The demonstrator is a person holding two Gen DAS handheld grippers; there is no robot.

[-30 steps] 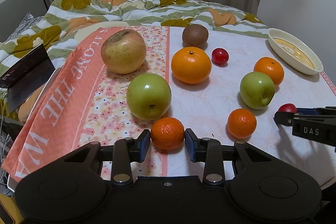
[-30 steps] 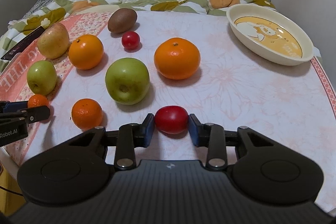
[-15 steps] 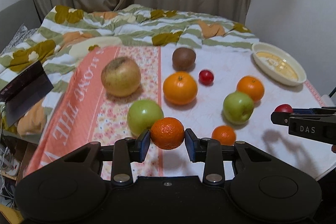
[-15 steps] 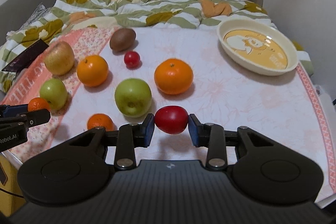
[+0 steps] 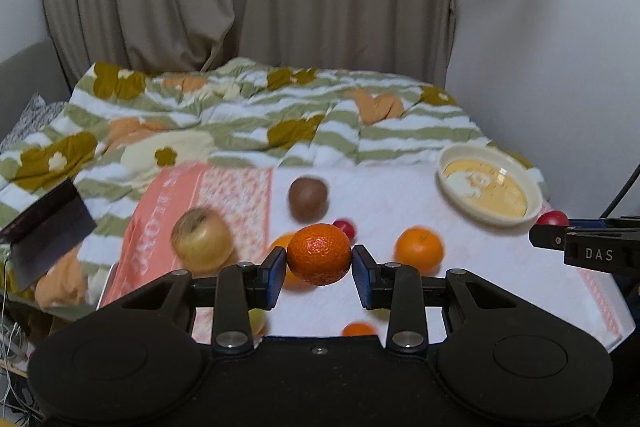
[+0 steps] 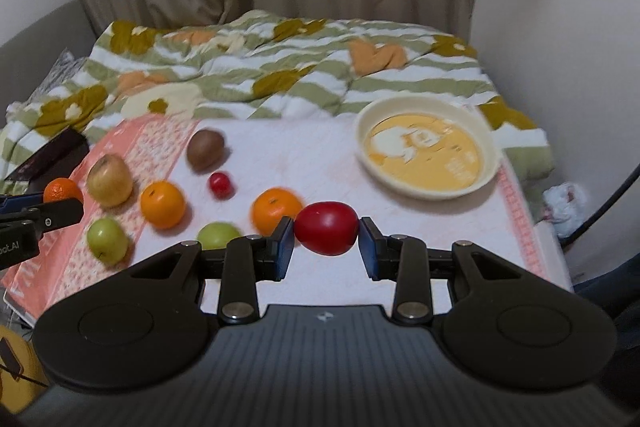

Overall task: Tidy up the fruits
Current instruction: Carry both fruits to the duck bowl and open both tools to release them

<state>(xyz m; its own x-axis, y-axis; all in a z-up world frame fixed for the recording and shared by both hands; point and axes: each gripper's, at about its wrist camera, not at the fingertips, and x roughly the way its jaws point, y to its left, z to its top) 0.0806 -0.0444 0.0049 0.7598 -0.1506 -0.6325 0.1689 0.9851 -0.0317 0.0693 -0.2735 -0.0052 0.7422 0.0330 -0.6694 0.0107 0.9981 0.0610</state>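
Observation:
My left gripper [image 5: 319, 269] is shut on a small mandarin [image 5: 319, 254] and holds it well above the table. My right gripper [image 6: 326, 243] is shut on a red tomato [image 6: 326, 233], also lifted above the table. On the table lie a yellow apple [image 6: 109, 185], two oranges [image 6: 162, 204] [image 6: 276, 209], two green apples [image 6: 107, 240] [image 6: 218, 234], a kiwi [image 6: 205, 149] and a small red cherry tomato [image 6: 219, 184]. A cream oval dish [image 6: 428, 147] stands empty at the back right. The right gripper with its tomato shows at the right edge of the left wrist view [image 5: 552, 227].
A pink patterned cloth [image 6: 132, 163] covers the table's left part. A striped floral blanket [image 6: 280, 67] lies behind the table, with curtains beyond. A dark flat object [image 5: 44, 227] sits off the table's left side. A wall stands close on the right.
Both grippers have risen from the table with their fruit, the mandarin and the tomato, and the table now looks farther below. The other fruits have not moved.

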